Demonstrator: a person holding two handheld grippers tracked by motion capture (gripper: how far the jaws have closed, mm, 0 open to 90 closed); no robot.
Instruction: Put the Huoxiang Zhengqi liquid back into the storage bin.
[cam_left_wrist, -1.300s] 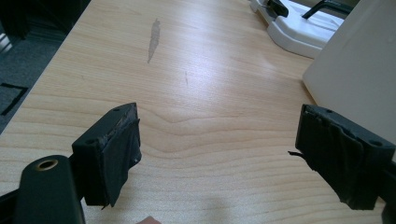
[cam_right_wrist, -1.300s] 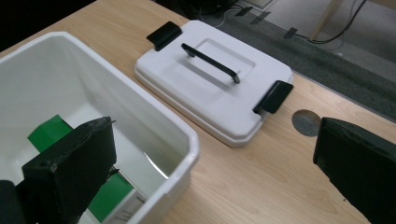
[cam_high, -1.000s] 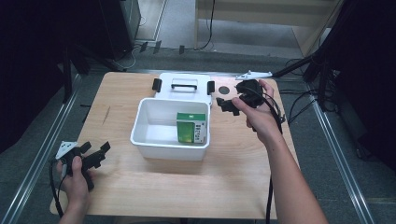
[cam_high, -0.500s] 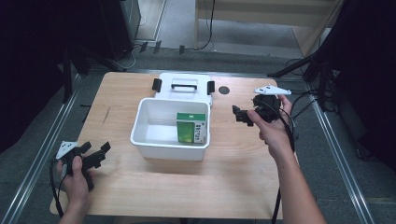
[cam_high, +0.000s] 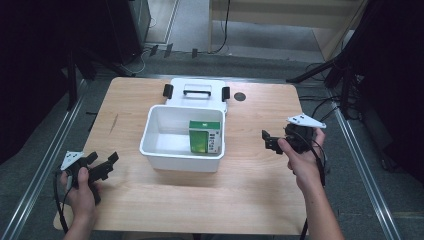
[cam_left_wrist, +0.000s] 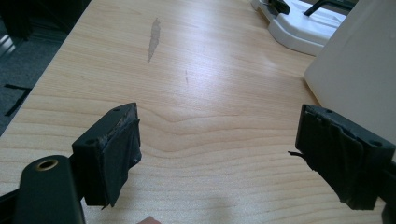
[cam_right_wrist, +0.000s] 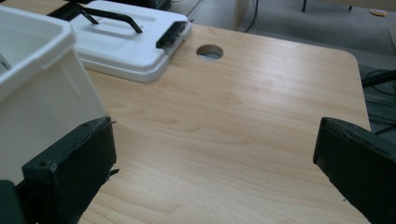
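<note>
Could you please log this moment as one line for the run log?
left hand-held gripper: open, empty | right hand-held gripper: open, empty | green box: in bin | lid: behind bin

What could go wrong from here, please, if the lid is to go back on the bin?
The green box stands upright in the bin, its top near the rim, so the lid might catch on it. The lid lies flat behind the bin; the open right gripper may slip on its thin handle or knock the bin.
</note>
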